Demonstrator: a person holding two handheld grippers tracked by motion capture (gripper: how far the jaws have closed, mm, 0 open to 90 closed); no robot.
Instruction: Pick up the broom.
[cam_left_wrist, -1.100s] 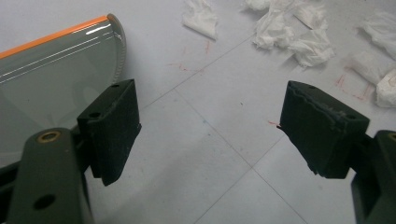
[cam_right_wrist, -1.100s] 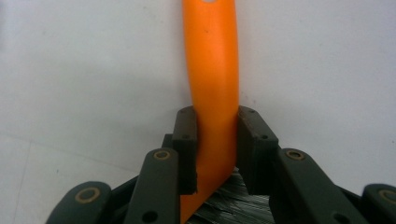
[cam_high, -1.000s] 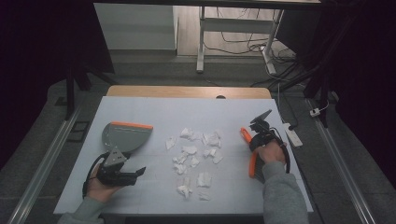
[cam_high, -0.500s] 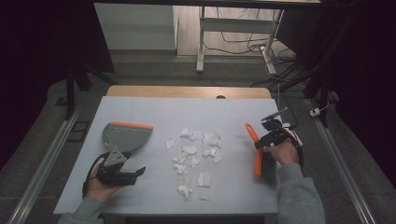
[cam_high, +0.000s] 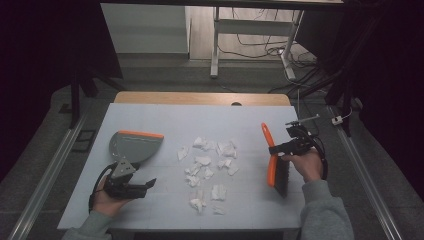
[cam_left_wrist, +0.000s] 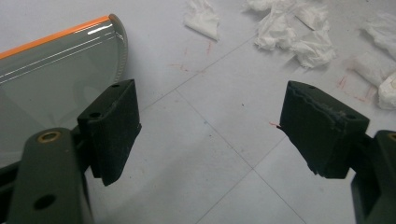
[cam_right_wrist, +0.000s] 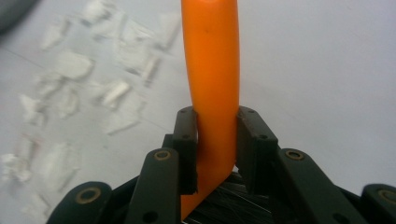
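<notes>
My right gripper (cam_high: 274, 148) is shut on the orange handle of a hand brush (cam_high: 272, 165), which it holds above the table's right side. The black bristles (cam_high: 281, 180) point toward the near edge. In the right gripper view the handle (cam_right_wrist: 212, 70) runs up between the two pads, with the bristles (cam_right_wrist: 224, 200) low behind them. A grey dustpan (cam_high: 134, 145) with an orange lip lies flat at the left. Just in front of it my left gripper (cam_high: 142, 187) rests open with nothing between its fingers (cam_left_wrist: 114, 130). Several white paper scraps (cam_high: 207, 162) are scattered across the middle.
The white table top (cam_high: 200, 117) has a wooden strip along its far edge. Metal rails run along the floor on both sides. A white desk frame (cam_high: 215, 45) and loose cables stand on the floor beyond the table.
My right hand has moved to the right and upward with the brush in its grip, away from the scraps. The left hand and the dustpan have stayed where they were.
</notes>
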